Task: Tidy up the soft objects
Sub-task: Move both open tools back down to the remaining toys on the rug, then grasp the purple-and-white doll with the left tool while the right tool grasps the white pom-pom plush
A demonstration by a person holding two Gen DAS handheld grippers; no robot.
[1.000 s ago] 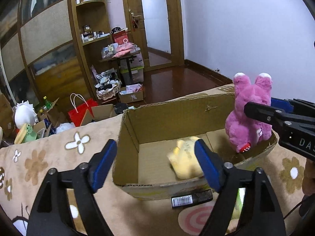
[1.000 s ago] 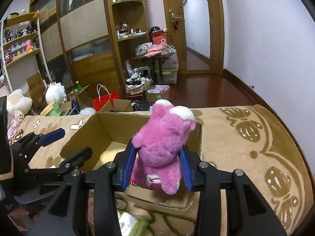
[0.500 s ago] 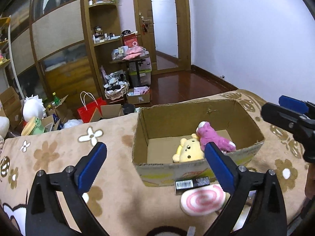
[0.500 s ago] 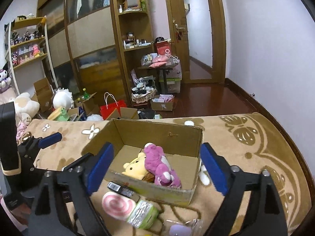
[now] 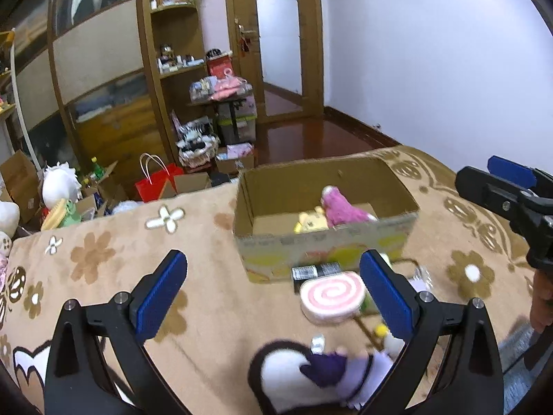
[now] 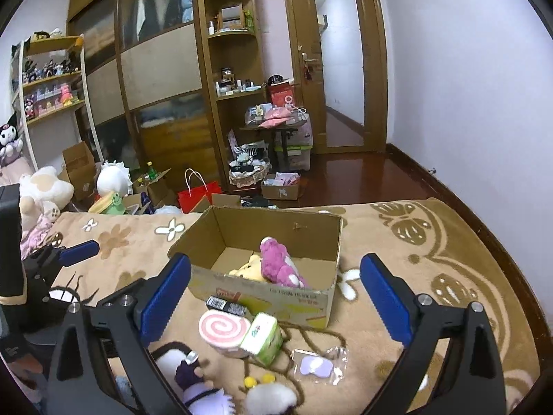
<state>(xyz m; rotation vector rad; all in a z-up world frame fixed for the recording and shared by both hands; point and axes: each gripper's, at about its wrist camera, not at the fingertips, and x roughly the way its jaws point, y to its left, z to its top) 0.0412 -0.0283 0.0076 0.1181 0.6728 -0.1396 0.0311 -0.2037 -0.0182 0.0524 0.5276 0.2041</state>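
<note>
While both jaws just spread wide and empty: pink plush boxed atop yellow one (half hidden); foreground toy cropped.

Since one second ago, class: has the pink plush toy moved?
Yes. The pink plush toy has dropped from the right gripper, whose jaws have just been opening, into the cardboard box, beside the yellow plush.

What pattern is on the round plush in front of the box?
A pink and white spiral on the round plush, clearest in the left wrist view.

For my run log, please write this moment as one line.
stage: pink plush dropped in cardboard box beside yellow plush | left gripper: open, empty | right gripper: just opened, empty
</note>
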